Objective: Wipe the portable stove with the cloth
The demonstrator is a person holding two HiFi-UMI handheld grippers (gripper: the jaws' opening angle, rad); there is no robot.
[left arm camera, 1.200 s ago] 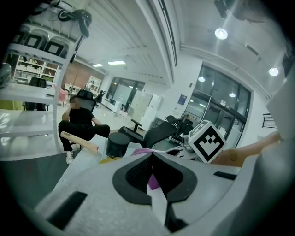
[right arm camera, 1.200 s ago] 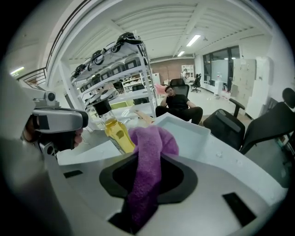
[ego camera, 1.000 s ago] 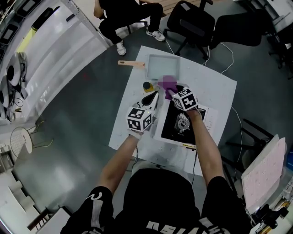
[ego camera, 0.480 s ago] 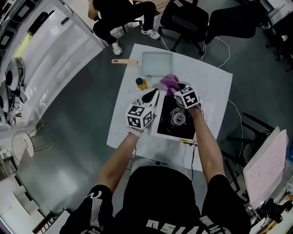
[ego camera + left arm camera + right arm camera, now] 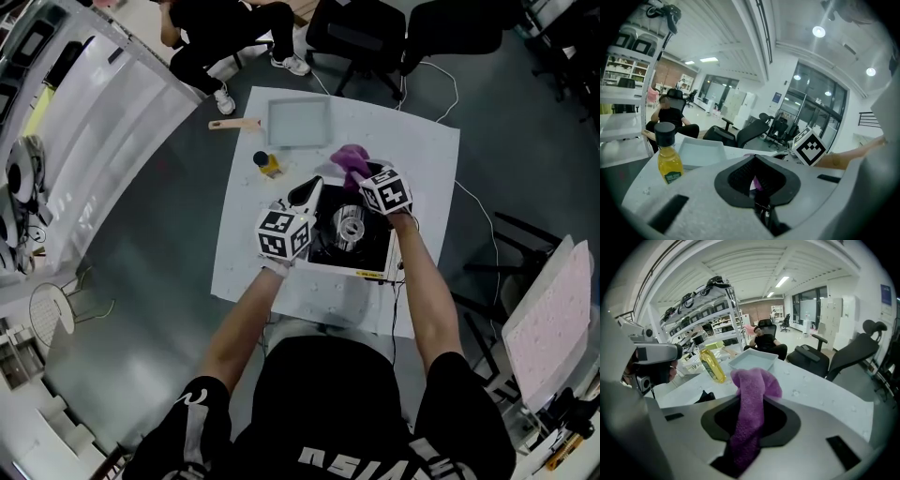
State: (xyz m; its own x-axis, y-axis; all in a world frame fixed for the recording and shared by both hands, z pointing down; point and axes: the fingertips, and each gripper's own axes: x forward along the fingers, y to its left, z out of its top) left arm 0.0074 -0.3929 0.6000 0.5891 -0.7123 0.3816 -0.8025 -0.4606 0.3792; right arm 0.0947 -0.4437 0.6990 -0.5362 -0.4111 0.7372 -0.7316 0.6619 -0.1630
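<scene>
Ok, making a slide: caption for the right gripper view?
Right claw shut on a purple cloth; yellow bottle and white tray on the table beyond.

Purple cloth (image 5: pixel 352 161) is bunched beside black stove (image 5: pixel 370 251).

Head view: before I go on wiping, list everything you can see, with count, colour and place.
table: one, white, centre of the floor
portable stove: one, black top, table's near half
cloth: one, purple, at the stove's far edge
tray: one, pale grey, table's far side
bottle: one, yellow, left of the cloth
wooden handle: one, tan, left of the tray
office chairs: at least two, black, beyond the table
seated person: one, dark clothes, far left
left gripper: jaws shut, empty, by the stove's left edge
right gripper: jaws shut on the cloth
</scene>
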